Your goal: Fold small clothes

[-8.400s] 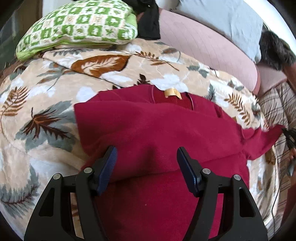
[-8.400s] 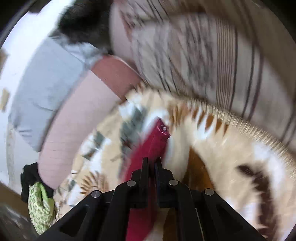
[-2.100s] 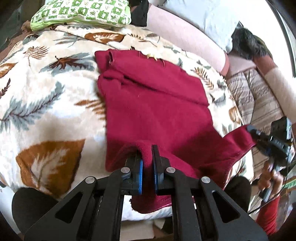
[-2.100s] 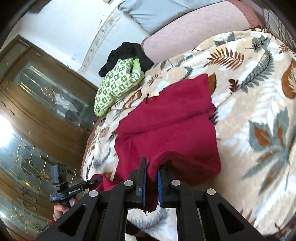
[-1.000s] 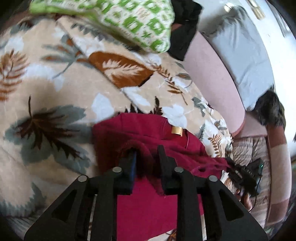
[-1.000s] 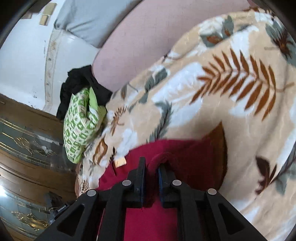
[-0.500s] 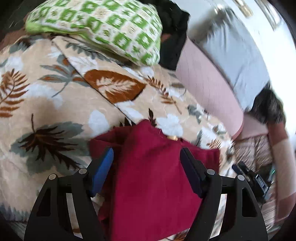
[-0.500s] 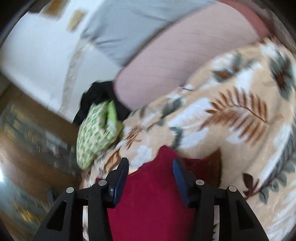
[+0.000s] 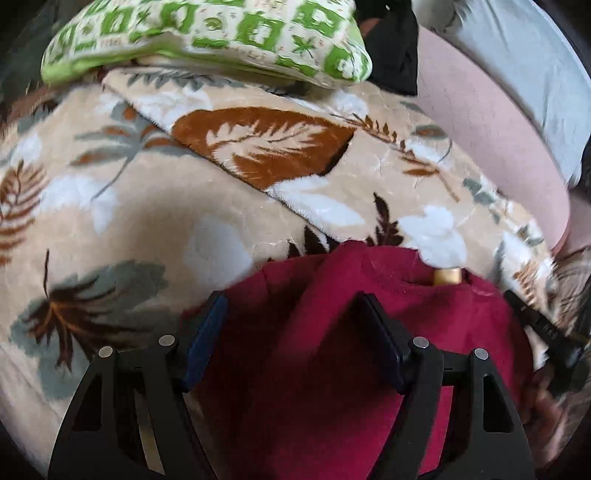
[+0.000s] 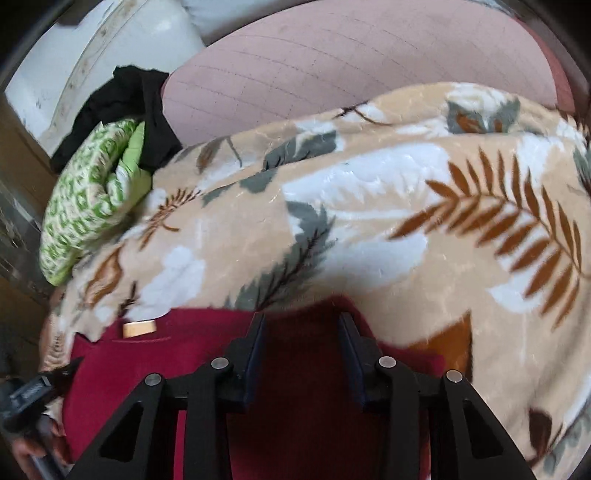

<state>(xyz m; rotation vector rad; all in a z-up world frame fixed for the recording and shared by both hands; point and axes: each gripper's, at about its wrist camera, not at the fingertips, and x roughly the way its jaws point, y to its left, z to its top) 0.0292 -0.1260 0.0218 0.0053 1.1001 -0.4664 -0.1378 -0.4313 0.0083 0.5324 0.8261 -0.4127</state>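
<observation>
A dark red fleece top (image 9: 321,354) lies folded on the leaf-print blanket (image 9: 147,206), its tan neck label (image 9: 447,276) at the far edge. My left gripper (image 9: 291,325) is open and empty, just above the top's left far corner. My right gripper (image 10: 301,339) is open and empty over the top's right far edge (image 10: 303,406). The label also shows in the right wrist view (image 10: 139,328). Each gripper appears at the edge of the other's view: the right one (image 9: 543,328), the left one (image 10: 40,384).
A green-and-white patterned pillow (image 9: 207,33) and a black garment (image 9: 391,40) lie at the head of the bed. A pink bolster (image 10: 351,62) and a grey pillow (image 9: 528,62) run along the far side. A wooden door (image 10: 18,155) stands left.
Both grippers carried the bottom hem up to the collar, then opened and let go. Since half a second ago both have drawn slightly back, still open.
</observation>
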